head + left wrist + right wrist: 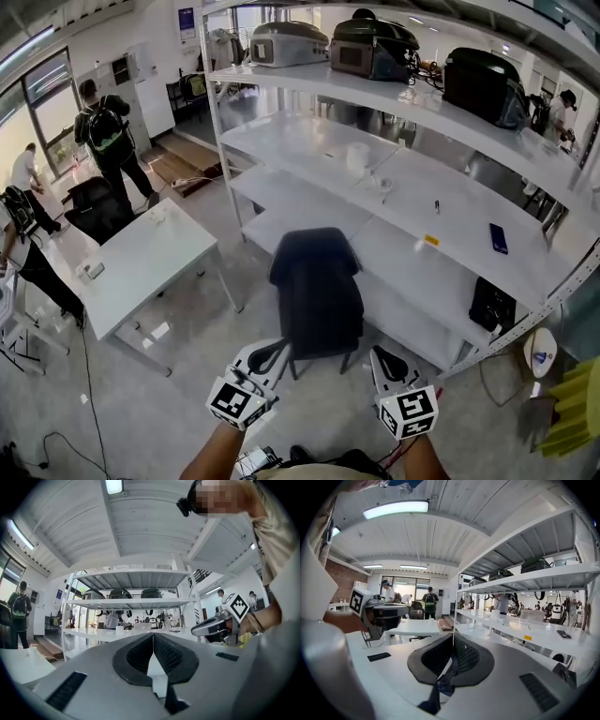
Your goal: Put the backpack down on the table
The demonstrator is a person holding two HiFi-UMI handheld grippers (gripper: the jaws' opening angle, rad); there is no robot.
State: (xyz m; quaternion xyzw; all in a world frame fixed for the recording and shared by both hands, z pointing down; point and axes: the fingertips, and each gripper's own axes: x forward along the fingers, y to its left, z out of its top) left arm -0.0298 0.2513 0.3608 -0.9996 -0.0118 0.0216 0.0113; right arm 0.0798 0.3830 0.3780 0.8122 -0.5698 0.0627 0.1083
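A black backpack [317, 291] hangs in the air in front of the white shelving, between my two grippers. My left gripper [279, 349] holds one of its straps; in the left gripper view the jaws [153, 635] are closed with a black strap [171, 700] running down out of them. My right gripper [381, 354] holds the other side; in the right gripper view a black strap [444, 682] is pinched between the closed jaws [453, 637]. The white table [141, 262] stands to the left of the backpack, also seen in the right gripper view [415, 627].
A tall white rack [394, 178] fills the right and centre, with several bags [373, 45] on its top shelf and a roll [358, 156] and a phone [498, 238] lower down. People [108, 131] and a dark chair [94, 208] are beyond the table.
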